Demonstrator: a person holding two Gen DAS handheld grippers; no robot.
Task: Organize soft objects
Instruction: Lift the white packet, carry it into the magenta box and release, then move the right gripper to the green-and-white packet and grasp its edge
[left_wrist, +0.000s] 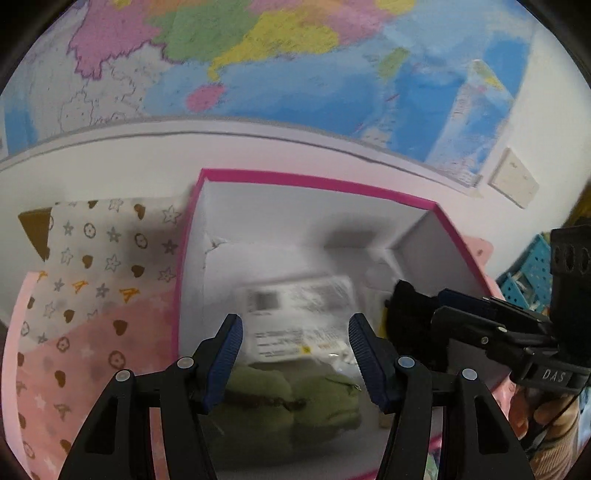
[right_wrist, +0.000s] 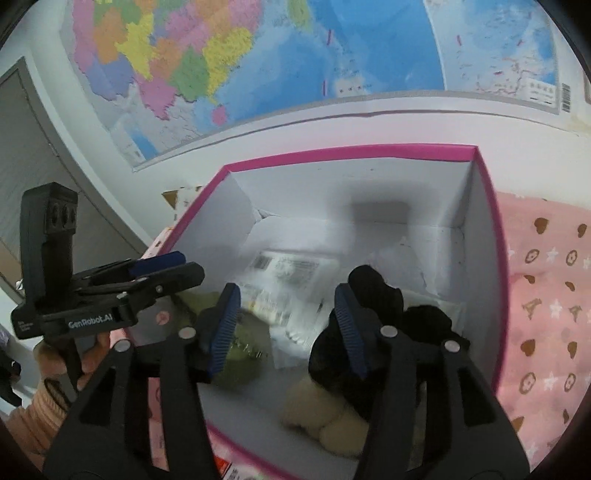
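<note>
Place: a pink-rimmed box (right_wrist: 480, 192) with white walls stands on a pink patterned cloth (right_wrist: 546, 314), under a wall map (right_wrist: 258, 55); I cannot tell if the cloth covers a bed or a counter.
Already in the box: a green soft item (left_wrist: 295, 398) near the front wall, a clear plastic packet with labels (left_wrist: 299, 314) in the middle, a black soft item (right_wrist: 380, 295) at the right side, and a cream fluffy item (right_wrist: 325, 417) just beside the black one.
Left gripper (left_wrist: 295, 354): fingers about half apart, nothing between them; it points down into the box, over the packet and the green item.
Right gripper (right_wrist: 284, 325): fingers also apart and not pressing anything; the black item lies behind and beside the right finger, not held as far as I see.
Progress: in my judgement most of the sorting is done, since 4 items already lie inside.
What is left: no loose soft thing shows on the cloth, but the views are narrow and blurred, so more items may wait outside.
</note>
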